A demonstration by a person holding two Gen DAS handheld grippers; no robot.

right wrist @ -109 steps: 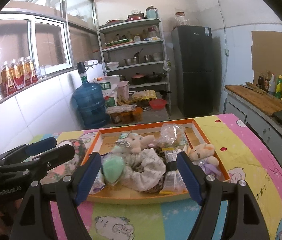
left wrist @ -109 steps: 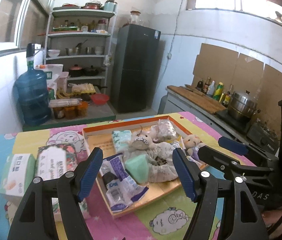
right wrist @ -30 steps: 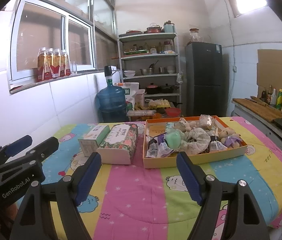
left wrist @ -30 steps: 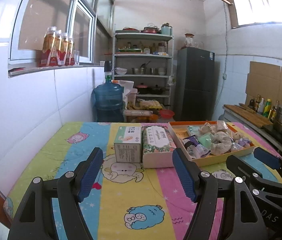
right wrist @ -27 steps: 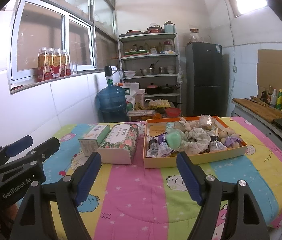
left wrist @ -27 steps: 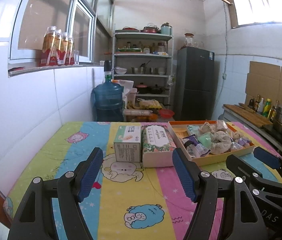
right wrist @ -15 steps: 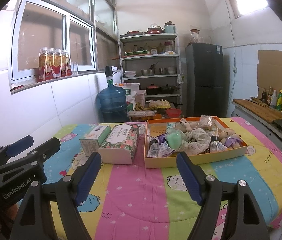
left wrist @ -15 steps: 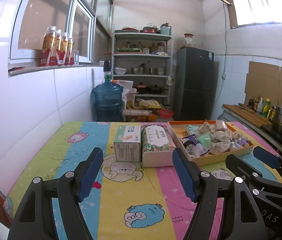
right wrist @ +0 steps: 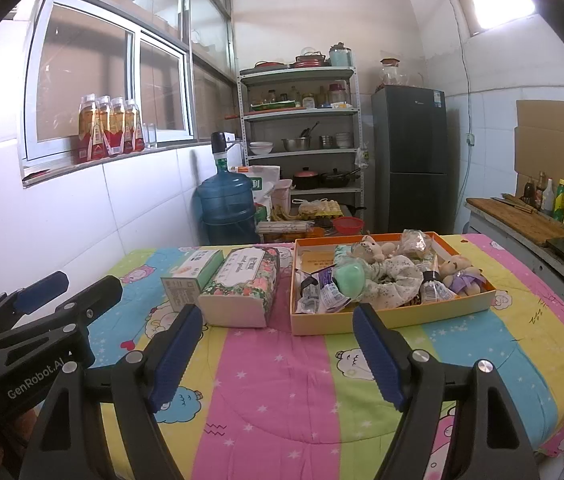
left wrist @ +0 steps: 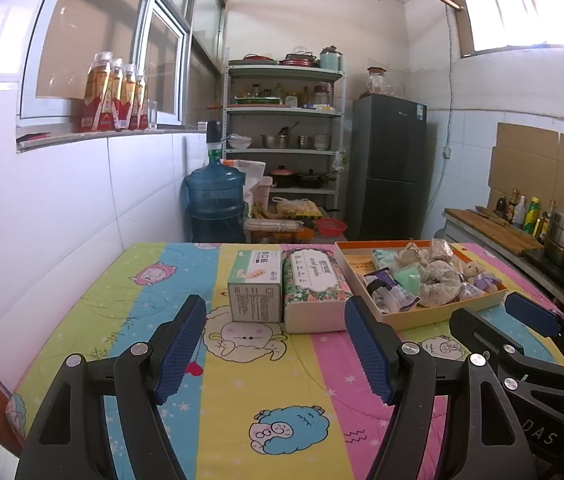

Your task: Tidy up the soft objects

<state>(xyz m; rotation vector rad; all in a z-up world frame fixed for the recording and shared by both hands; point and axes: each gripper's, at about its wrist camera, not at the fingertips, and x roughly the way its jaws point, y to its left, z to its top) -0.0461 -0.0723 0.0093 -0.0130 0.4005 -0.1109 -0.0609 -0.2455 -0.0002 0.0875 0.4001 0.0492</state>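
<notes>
left tongs (left wrist: 276,344) | black frame, blue ribbed pads, silver screws | "GenRobot.AI" lettering

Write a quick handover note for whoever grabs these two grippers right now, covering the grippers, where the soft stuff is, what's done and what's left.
Left gripper and right gripper: both open, empty, held above the near part of the table.
Orange tray holds the piled soft items: green sponge, floral scrunchie, small teddy bear, wrapped packets.
Tissue pack and green box stand left of the tray.
Done: nothing evident. Left: sort the tray's pile.
</notes>
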